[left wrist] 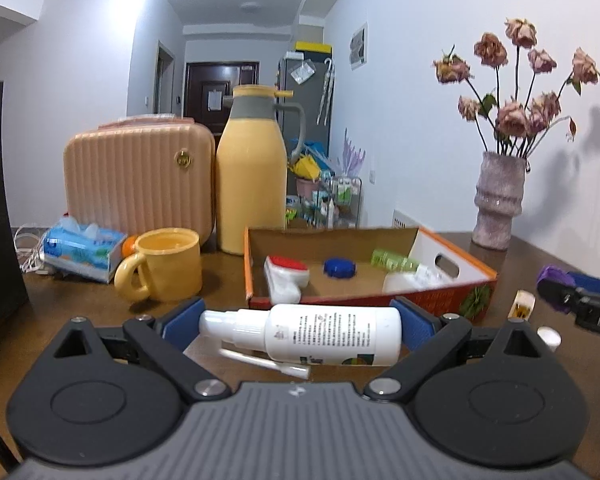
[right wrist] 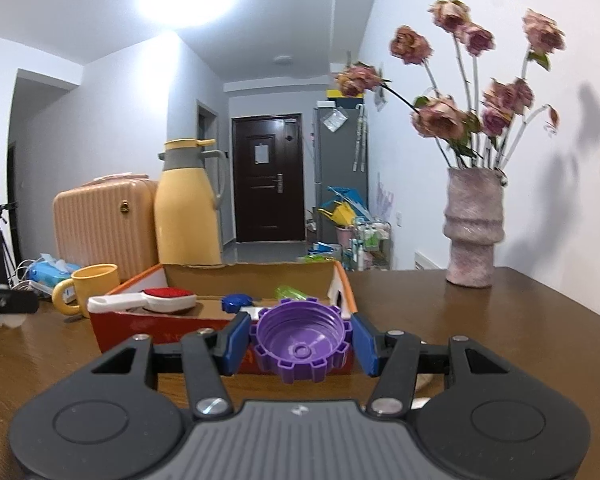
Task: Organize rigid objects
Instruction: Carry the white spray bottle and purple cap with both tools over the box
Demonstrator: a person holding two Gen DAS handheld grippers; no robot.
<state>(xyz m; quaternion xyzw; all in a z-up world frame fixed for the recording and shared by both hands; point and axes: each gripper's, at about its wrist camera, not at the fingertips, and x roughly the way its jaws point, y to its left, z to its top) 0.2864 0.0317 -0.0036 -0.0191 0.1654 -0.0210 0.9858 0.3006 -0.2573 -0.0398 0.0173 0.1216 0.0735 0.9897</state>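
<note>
I've got both tools loaded. My left tool (left wrist: 300, 330) is clamped end to end on the white spray bottle (left wrist: 312, 334): its long axis runs crosswise between the pads, nozzle toward the left pad, base against the right. The thin white tube (left wrist: 264, 361) hangs loose under it. My right tool (right wrist: 300, 346) grips the purple cap (right wrist: 300, 346) at a medium width, open side facing up and slightly toward the camera; it's round, so no long axis. The cardboard box (left wrist: 452, 294) sits on the table (right wrist: 480, 340) straight ahead of both tools, just beyond the tips, long side across. The right tool looks nearer its front wall. My guess: both drops go forward over that wall, bottle kept crosswise.
</note>
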